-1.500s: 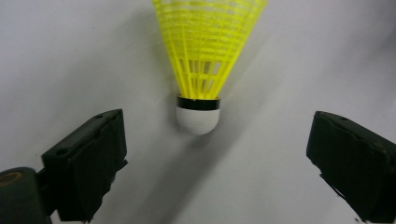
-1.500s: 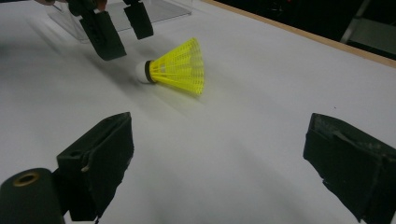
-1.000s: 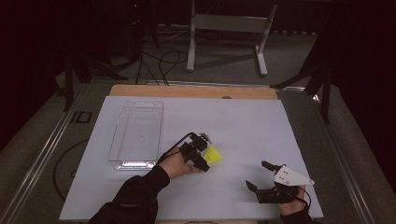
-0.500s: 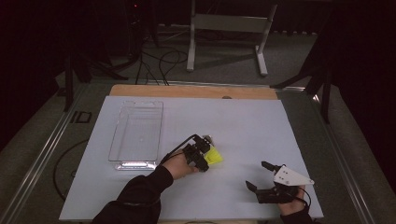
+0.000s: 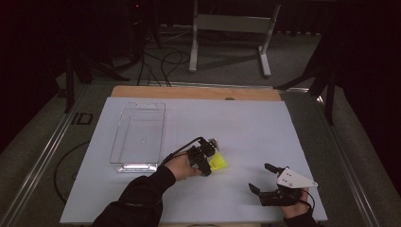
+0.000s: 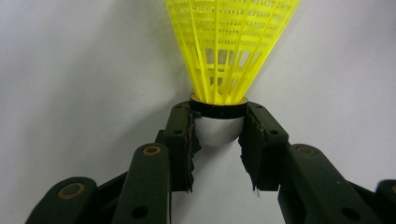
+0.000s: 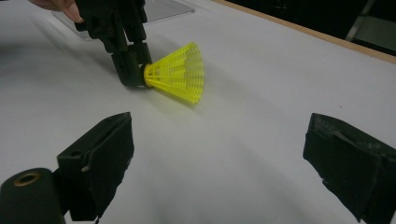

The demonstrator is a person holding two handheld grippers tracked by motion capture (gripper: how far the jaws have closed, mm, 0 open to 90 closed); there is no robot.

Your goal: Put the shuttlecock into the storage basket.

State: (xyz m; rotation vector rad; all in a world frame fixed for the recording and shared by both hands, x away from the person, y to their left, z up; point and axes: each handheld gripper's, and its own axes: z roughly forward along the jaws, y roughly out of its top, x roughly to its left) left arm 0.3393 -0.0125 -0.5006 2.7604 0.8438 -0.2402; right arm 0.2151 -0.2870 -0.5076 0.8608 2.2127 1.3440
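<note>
A yellow plastic shuttlecock (image 5: 219,163) lies low over the white tabletop (image 5: 255,127), near the middle. My left gripper (image 5: 208,163) is shut on its white cork (image 6: 218,131), one jaw pressing each side, and the yellow skirt (image 6: 229,42) fans away from the jaws. My right gripper (image 5: 259,177) is at the table's near right, open, with nothing between its jaws. In the right gripper view the shuttlecock (image 7: 180,79) points right from the left gripper (image 7: 133,70), a short way ahead of my right gripper (image 7: 219,163).
A clear plastic tray (image 5: 137,166) lies on the left half of the table, just left of my left hand. A wooden edge (image 5: 198,92) runs along the table's far side. Beyond it a metal stand (image 5: 227,23) and cables are on the dark floor.
My left gripper, holding the shuttlecock, has drifted slightly toward the near side. The right gripper has stayed where it was, open.
</note>
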